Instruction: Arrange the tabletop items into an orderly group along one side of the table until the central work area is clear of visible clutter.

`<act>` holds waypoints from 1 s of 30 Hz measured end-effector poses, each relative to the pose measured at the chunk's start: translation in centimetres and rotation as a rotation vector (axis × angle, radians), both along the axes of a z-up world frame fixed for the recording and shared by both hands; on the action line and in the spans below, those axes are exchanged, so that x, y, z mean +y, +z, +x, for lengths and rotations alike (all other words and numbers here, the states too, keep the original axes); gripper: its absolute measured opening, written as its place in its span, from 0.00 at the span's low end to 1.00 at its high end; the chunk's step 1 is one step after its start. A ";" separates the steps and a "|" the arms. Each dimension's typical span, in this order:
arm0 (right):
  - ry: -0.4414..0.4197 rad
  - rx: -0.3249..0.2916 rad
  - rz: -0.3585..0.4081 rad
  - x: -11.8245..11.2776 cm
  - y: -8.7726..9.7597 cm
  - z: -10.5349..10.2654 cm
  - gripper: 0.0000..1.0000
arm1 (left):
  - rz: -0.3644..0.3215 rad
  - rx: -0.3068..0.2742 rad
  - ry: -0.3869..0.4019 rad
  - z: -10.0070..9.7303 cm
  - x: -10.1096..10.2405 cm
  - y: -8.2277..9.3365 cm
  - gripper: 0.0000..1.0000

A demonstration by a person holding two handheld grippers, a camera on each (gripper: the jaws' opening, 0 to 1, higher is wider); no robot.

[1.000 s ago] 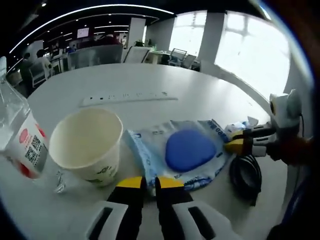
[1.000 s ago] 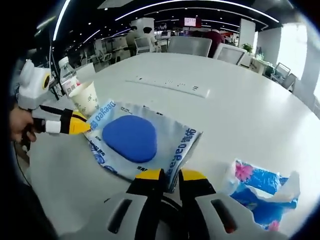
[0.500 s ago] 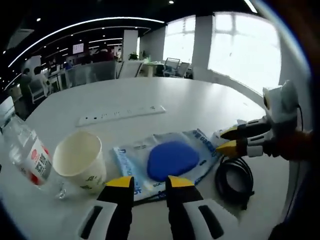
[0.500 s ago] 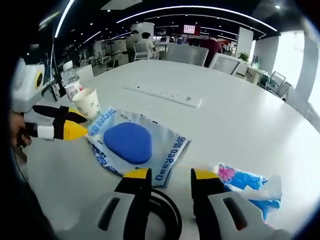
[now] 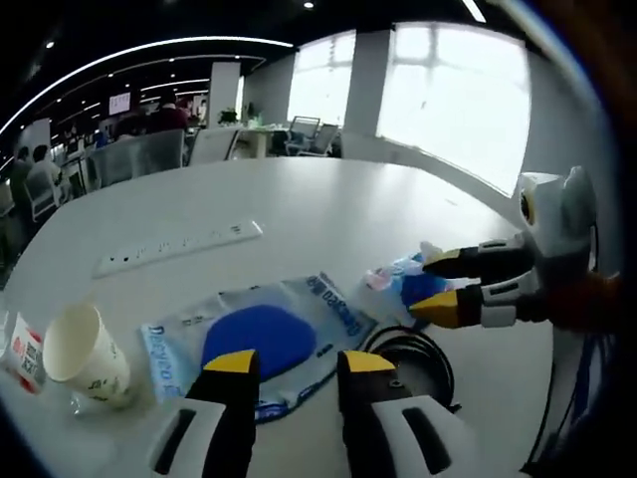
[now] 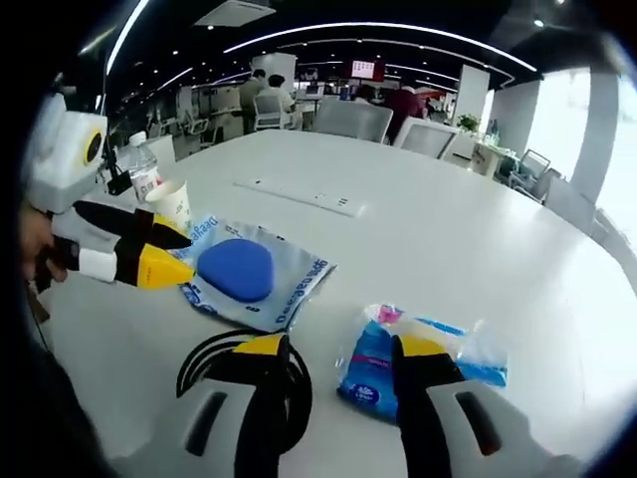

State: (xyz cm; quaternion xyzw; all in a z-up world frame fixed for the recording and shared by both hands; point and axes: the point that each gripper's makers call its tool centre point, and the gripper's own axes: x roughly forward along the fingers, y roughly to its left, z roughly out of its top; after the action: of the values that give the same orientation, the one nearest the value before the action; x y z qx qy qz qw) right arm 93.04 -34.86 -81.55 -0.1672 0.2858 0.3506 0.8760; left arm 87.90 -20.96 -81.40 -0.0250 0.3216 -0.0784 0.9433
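A clear printed bag (image 5: 328, 304) with a blue pad (image 5: 257, 339) inside lies flat just beyond my left gripper (image 5: 299, 362), which is open and holds nothing. My right gripper (image 5: 428, 287) comes in from the right, open, above a black cable coil (image 5: 416, 349) and a blue tissue pack (image 5: 403, 284). In the right gripper view, my right gripper (image 6: 340, 349) stands open over the tissue pack (image 6: 373, 366), with the cable coil (image 6: 204, 360) at its left jaw. The left gripper (image 6: 184, 257) hovers open at the bag (image 6: 289, 284) holding the pad (image 6: 237, 271).
A paper cup (image 5: 85, 349) and a water bottle (image 5: 14, 344) stand at the left, seen again as the cup (image 6: 174, 204) and bottle (image 6: 144, 171). A white power strip (image 5: 179, 247) lies farther back on the round white table (image 5: 338, 204). Office chairs and people sit beyond.
Both grippers' jaws have gone from nearly shut at the bag's edges to open. Both views have drawn back and swung, so the right one now looks at the tissue pack and cable.
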 end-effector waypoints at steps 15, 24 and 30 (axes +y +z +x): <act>-0.168 0.019 -0.029 -8.1 -0.8 1.8 0.33 | -0.026 0.010 -0.182 2.9 -8.1 0.2 0.27; -0.232 0.046 -0.049 -11.0 -2.2 3.5 0.25 | -0.075 0.011 -0.214 4.9 -10.4 -0.5 0.20; -0.249 0.047 -0.043 -11.6 -2.8 4.3 0.21 | -0.075 0.039 -0.219 5.7 -10.8 -1.4 0.17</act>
State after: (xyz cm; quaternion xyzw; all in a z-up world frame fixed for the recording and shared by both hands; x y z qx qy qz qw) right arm 97.36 -46.45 -84.34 -0.1408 0.3320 0.2366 0.9022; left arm 93.59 -31.75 -82.80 -0.0264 0.3376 -0.1925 0.9210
